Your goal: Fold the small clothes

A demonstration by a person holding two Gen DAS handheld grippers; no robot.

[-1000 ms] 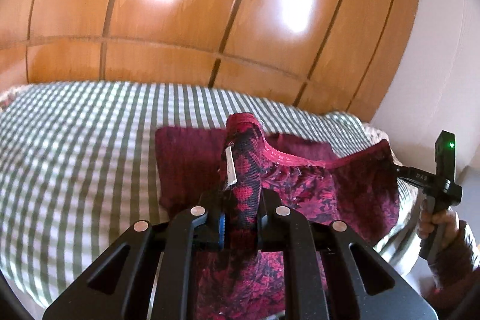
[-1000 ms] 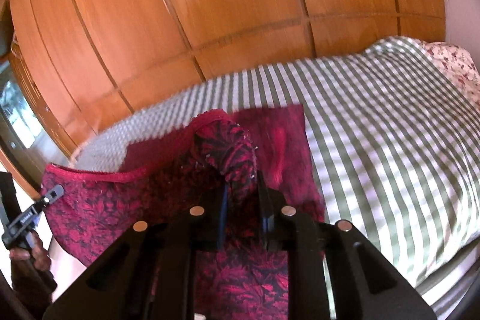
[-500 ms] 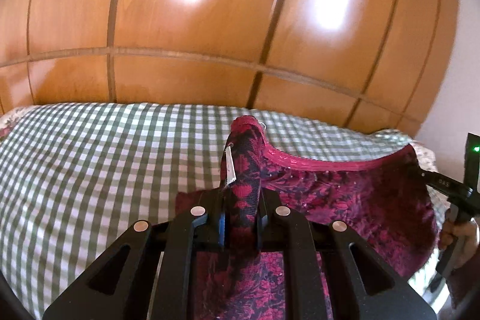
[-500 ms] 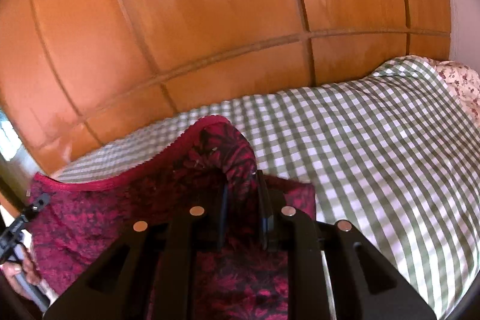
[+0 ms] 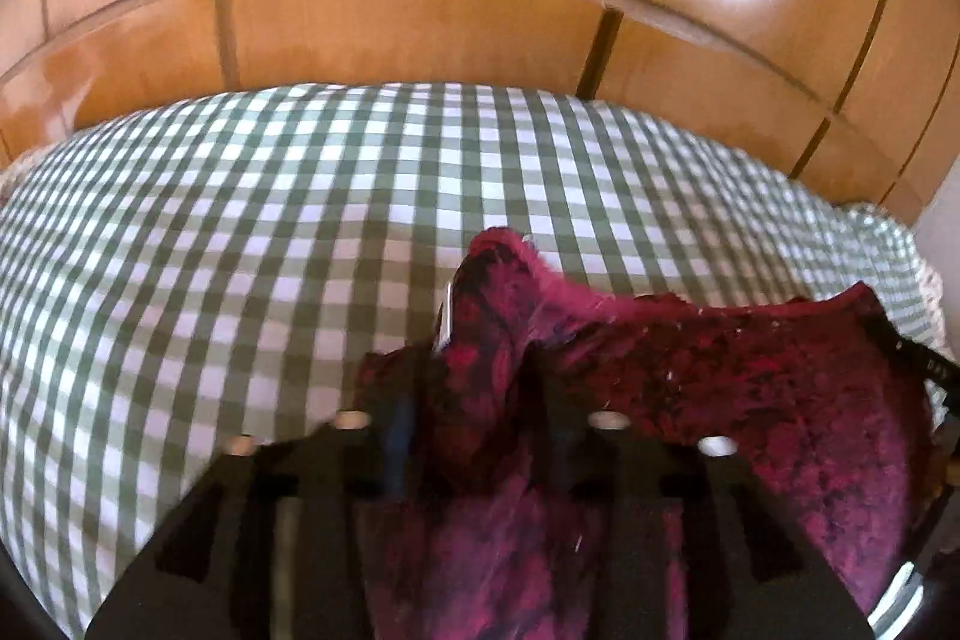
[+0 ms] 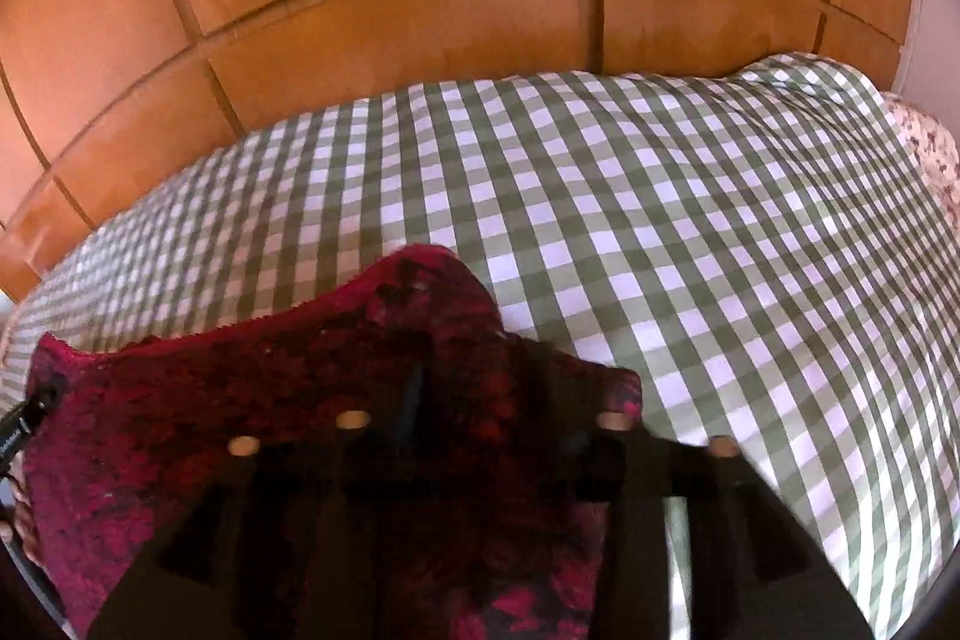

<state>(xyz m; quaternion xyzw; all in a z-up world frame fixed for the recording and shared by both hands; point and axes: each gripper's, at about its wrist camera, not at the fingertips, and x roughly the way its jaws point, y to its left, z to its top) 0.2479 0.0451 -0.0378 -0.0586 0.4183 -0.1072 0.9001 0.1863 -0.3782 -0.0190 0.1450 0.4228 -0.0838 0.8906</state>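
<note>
Both grippers, left gripper [image 5: 474,436] and right gripper [image 6: 480,436], are opening, fingers parting around the dark-red patterned fabric garment [image 5: 750,388], releasing its top corners onto the green-checked bed [image 5: 240,250] to lay the fold flat.

Open checked bedspread [image 5: 252,244] lies ahead, closed off behind by the wooden wardrobe [image 5: 420,16] (full width).

— What sits between the fingers of the right gripper [image 6: 480,400]?

— A corner of a crimson-and-black floral-patterned cloth garment [image 6: 252,400], bunched up as the jaws are opening, pads no longer pressing it.

— And beyond the fingertips?

— A green-and-white checked bedspread [image 6: 690,232], then glossy orange-brown wooden wardrobe panels [image 6: 390,10]. The cloth spreads left of the fingers.
</note>
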